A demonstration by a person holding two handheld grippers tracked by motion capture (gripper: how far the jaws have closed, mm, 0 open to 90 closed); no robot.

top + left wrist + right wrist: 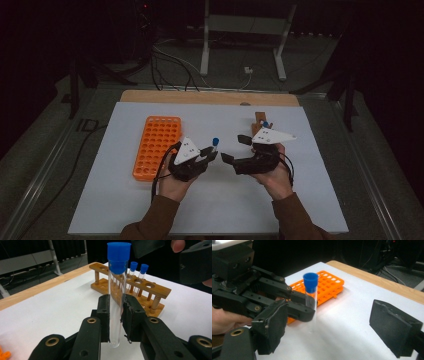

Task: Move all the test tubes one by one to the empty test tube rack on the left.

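Blue-capped clear glass tube (116, 302) stands upright, clamped in my left tongs (116, 317); right tongs (337, 325) gape wide, bare white counter (225, 200) between them and its near edge.

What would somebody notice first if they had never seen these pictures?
Probably the clear test tube with its bright blue cap, standing upright, pinched in the left gripper above the middle of the white table. Next, the orange rack full of holes, lying at the left. The right gripper is open beside the tube, and a wooden rack with two more blue-capped tubes stands behind.
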